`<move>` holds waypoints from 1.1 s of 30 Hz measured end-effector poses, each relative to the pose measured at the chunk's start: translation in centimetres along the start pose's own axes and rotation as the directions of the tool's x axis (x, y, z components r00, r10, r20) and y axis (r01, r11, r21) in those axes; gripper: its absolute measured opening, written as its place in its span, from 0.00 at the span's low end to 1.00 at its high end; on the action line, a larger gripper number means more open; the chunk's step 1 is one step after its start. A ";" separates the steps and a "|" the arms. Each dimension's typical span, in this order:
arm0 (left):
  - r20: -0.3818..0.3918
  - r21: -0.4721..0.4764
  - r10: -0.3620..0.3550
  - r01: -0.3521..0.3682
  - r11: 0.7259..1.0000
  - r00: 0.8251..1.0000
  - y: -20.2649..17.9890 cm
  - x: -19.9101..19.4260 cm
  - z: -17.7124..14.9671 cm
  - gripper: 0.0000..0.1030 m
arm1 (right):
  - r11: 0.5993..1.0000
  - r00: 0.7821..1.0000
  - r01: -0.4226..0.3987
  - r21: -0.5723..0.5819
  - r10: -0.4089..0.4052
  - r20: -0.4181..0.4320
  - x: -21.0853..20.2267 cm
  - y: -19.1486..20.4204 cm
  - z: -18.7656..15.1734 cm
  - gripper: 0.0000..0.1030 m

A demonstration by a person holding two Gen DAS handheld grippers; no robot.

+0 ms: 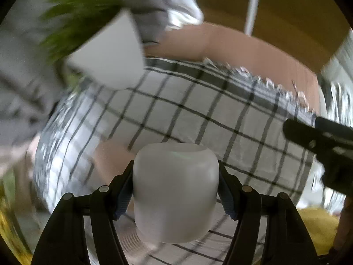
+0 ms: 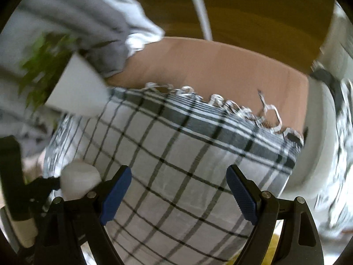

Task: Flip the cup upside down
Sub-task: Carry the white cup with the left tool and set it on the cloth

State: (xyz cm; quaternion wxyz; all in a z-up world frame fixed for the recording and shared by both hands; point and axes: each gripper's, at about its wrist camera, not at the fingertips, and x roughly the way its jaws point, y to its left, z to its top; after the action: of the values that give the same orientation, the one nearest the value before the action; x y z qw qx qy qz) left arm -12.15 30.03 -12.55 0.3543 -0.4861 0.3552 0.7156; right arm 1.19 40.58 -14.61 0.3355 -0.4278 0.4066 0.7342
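A frosted white cup [image 1: 175,191] is clamped between the blue pads of my left gripper [image 1: 175,187], held above a checked cloth [image 1: 198,110]. Its rounded end points away from the camera; which end is the mouth I cannot tell. The cup also shows at the lower left of the right wrist view [image 2: 78,180], still in the left gripper. My right gripper [image 2: 178,190] is open and empty over the checked cloth [image 2: 176,165]; its black body shows at the right of the left wrist view [image 1: 320,141].
A white pot [image 1: 110,55] with a green plant [image 1: 81,6] stands at the cloth's far left corner, also in the right wrist view [image 2: 77,90]. The cloth lies on a brown table [image 2: 220,66]. A white pole [image 2: 200,6] rises behind. Both views are motion-blurred.
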 end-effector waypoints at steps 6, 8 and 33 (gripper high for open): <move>0.047 -0.351 0.031 -0.013 0.936 0.998 0.7 -2.7 -5.9 0.65 | 0.957 0.998 -0.061 -0.282 0.054 -0.033 -1.7 2.4 -0.8 0.85; 0.037 -0.487 0.004 0.015 0.873 0.999 1.1 -2.7 -8.2 0.65 | 0.930 0.996 -0.084 -0.359 0.068 -0.056 -1.9 3.1 -1.1 0.85; -0.030 -0.876 -0.120 0.031 0.480 0.992 0.6 5.0 -16.6 0.65 | 0.727 0.994 -0.069 -0.683 -0.005 -0.106 0.9 6.0 -4.8 0.85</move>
State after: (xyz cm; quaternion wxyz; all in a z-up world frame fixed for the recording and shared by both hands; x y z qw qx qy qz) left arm -6.70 16.42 -21.75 0.0735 -0.6445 -0.0641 0.7584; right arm -2.57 33.80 -15.03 0.1206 -0.5505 0.1306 0.8157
